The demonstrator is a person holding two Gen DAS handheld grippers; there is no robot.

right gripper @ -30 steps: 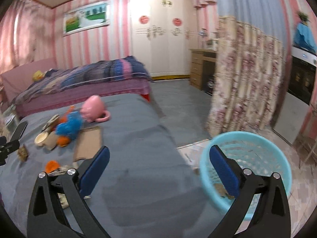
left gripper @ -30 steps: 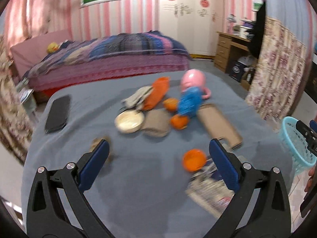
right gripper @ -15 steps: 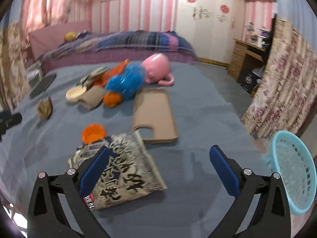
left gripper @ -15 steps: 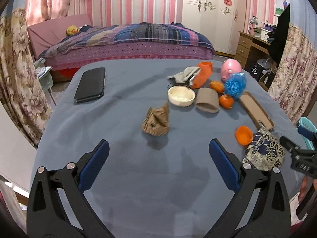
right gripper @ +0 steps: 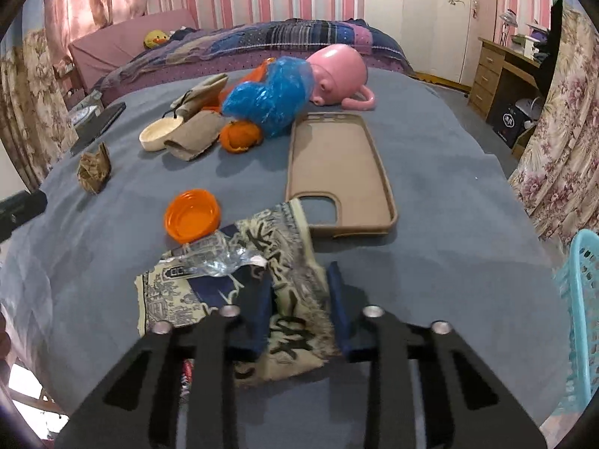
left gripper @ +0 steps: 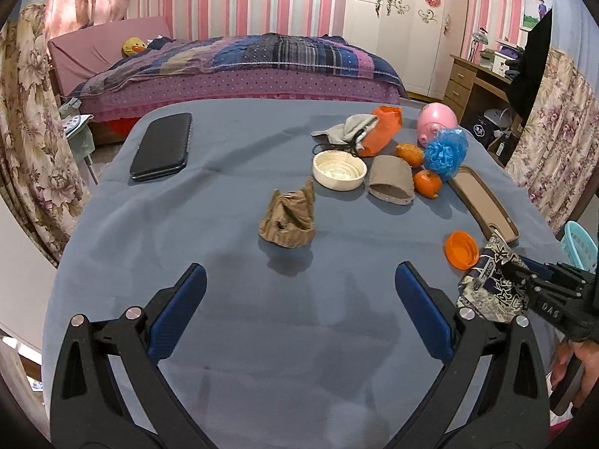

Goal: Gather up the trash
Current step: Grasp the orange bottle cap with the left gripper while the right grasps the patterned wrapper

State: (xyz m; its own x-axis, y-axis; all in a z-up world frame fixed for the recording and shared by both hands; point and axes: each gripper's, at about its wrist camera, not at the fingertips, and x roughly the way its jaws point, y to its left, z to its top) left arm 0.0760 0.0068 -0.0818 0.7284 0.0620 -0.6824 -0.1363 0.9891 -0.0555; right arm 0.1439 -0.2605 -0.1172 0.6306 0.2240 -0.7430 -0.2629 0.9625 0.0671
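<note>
The right gripper (right gripper: 299, 310) is closing on the wrapper (right gripper: 258, 284) beside an orange lid (right gripper: 192, 215) and phone case (right gripper: 337, 176), while the left gripper (left gripper: 299, 307) hangs spread before crumpled paper (left gripper: 288, 217).

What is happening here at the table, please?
A person is clearing trash with two handheld grippers. The right gripper is closing its fingers on the printed snack wrapper beside the orange lid. The left gripper hovers open in front of the crumpled brown paper. The blue basket waits at the table's right.
</note>
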